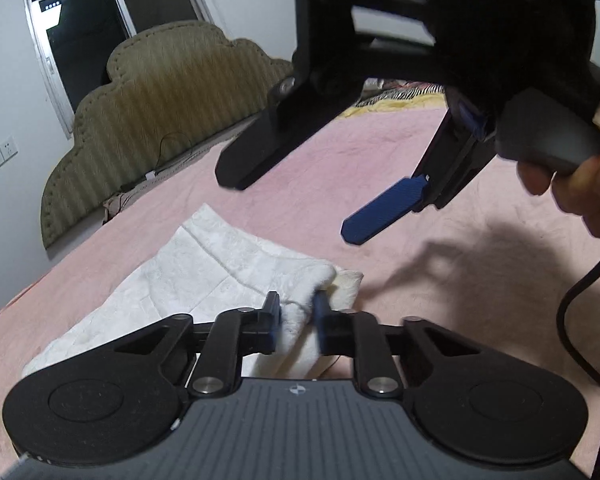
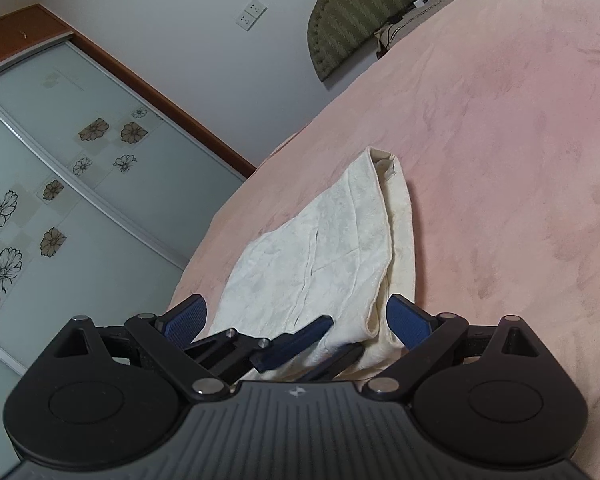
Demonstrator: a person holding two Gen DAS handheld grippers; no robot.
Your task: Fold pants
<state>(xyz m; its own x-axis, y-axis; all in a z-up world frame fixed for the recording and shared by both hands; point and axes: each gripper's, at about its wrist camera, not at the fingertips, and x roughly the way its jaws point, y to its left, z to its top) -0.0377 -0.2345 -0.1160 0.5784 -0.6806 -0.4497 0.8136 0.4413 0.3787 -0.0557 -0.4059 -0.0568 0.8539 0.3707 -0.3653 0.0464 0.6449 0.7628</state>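
White pants (image 1: 204,276) lie partly folded on a pink blanket (image 1: 400,168) that covers the bed, near its edge on the wardrobe side. Left gripper (image 1: 298,318) sits low at the near end of the pants, its two blue-tipped fingers pinched on a bunched ridge of white cloth; fabric stands up between the pads and the gap is narrow. Right gripper (image 1: 300,204) hangs in the air above the blanket, beyond and to the right of the pants, touching nothing; its jaws are spread wide, one blue pad facing down. A bare hand (image 1: 580,172) holds its grey handle, and a black cable drops from it at the right edge. In the right wrist view the pants (image 2: 320,256) run away from the camera as a long tapered shape, the far end narrow and rolled over, a thick folded edge along the right side. The left gripper (image 2: 328,344) shows there from above, clamped across the near end of the cloth. The right gripper's own blue pads (image 2: 410,322) stand well apart on either side of the pants, above them. An olive striped headboard (image 1: 152,120) stands against the wall behind the bed, with a dark window (image 1: 88,36) above it. A wardrobe (image 2: 60,184) with frosted flower-printed sliding doors stands beside the bed.
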